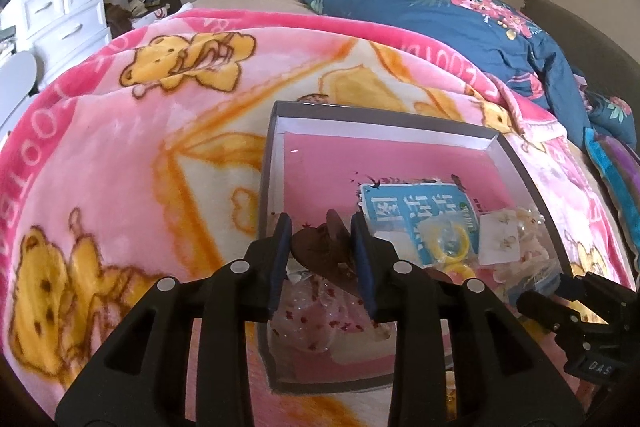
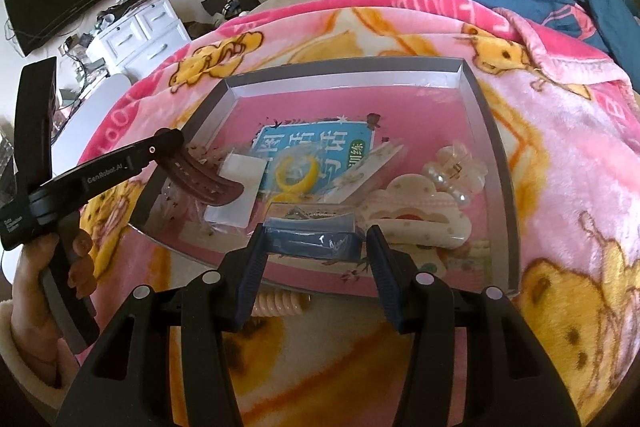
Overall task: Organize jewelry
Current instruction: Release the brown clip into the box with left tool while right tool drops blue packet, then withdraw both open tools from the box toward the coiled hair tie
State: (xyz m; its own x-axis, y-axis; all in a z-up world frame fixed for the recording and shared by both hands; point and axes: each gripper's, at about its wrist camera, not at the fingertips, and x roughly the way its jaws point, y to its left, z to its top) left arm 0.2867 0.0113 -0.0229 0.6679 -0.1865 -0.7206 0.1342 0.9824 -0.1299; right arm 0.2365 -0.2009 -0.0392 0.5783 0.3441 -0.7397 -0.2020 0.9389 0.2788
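A grey-rimmed tray [image 1: 384, 117] [image 2: 344, 67] with a pink bottom lies on the bed. My left gripper [image 1: 320, 227] [image 2: 176, 139] is shut on a brown hair clip [image 1: 320, 251] [image 2: 208, 187], which hangs over the tray's left edge. My right gripper [image 2: 317, 233] [image 1: 544, 307] is shut on a small blue box [image 2: 312, 243] with a clear lid, above the tray's near side. In the tray lie a yellow ring [image 2: 296, 171] [image 1: 444, 243], a cream hair claw [image 2: 420, 211], a pearl clip [image 2: 452, 171], an earring card [image 1: 500, 243] and a clear speckled bag [image 1: 312, 319].
A pink bear-print blanket [image 1: 140, 155] covers the bed, with a blue floral duvet [image 1: 460, 19] behind it. A peach coil hair tie [image 2: 276, 305] lies on the blanket just outside the tray's near rim. A white dresser [image 1: 64, 15] stands at the far left. A person's hand [image 2: 36, 267] holds the left gripper.
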